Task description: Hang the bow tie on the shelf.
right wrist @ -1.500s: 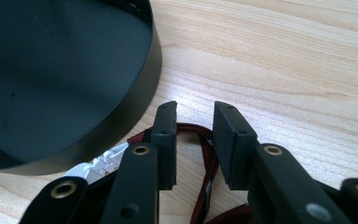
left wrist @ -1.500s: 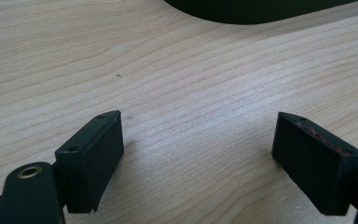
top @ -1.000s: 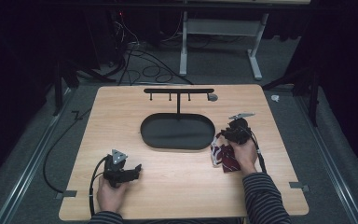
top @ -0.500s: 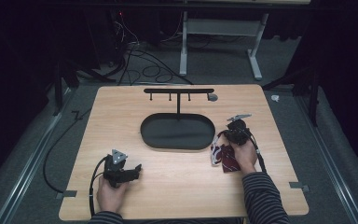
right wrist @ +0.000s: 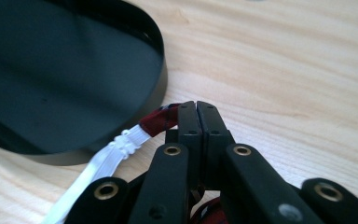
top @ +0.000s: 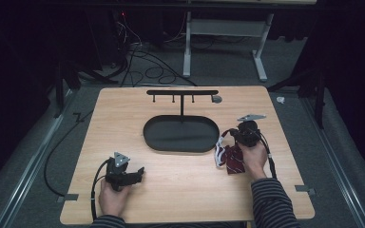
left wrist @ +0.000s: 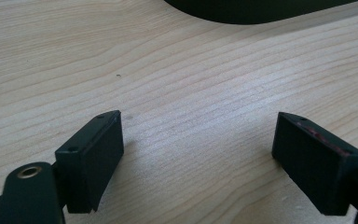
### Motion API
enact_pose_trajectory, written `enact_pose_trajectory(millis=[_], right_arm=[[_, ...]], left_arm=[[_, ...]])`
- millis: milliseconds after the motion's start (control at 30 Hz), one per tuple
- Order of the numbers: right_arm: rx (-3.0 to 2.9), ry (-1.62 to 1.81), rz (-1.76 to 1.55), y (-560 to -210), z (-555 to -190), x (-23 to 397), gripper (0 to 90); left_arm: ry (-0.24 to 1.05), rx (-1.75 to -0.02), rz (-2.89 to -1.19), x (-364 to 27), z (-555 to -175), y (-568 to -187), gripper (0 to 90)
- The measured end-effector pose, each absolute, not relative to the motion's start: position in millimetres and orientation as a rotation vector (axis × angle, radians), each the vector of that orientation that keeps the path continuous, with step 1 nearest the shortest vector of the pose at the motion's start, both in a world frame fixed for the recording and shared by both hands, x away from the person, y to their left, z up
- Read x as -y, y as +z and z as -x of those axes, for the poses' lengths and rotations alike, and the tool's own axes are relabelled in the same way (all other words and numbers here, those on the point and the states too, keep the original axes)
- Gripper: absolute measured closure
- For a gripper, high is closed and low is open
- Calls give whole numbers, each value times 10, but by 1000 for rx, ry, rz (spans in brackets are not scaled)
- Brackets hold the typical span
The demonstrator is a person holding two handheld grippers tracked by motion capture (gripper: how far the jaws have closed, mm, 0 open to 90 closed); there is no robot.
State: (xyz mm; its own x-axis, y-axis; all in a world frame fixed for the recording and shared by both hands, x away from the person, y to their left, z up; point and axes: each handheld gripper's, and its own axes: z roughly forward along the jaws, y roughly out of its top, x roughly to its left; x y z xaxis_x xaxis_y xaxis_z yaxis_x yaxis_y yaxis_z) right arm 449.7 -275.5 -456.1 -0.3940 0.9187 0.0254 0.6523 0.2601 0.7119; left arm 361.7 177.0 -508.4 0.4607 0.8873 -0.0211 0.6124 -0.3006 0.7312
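Now the left tool [top: 135, 173] rests released on the counter [top: 123, 123], nothing between its jaws. Beside the tray [top: 180, 134], the right tool [right wrist: 196, 114] is clenched on the tie [top: 232, 159] near its white strap. I judge the lift begins; next it must reach the rack [top: 182, 92]. Dark room around, cables behind.

The high view looks forward and down over the whole table [top: 180, 190], while both gripper views sit close above it, sharing the black tray [top: 180, 135] at frame top.
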Motion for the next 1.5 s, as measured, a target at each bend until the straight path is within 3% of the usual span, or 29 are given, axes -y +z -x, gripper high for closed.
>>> enact_pose_trajectory(millis=[800, 1500], right_arm=[[-2061, 1088, -1220, -3907, -4062, 2769, 900], [-2090, 1146, -1064, -3522, -4002, 2436, 900]], left_arm=[[516, -1245, -2029, -1769, -3617, -5083, 168], [515, -1245, -2028, -1770, -3617, -5083, 169]])
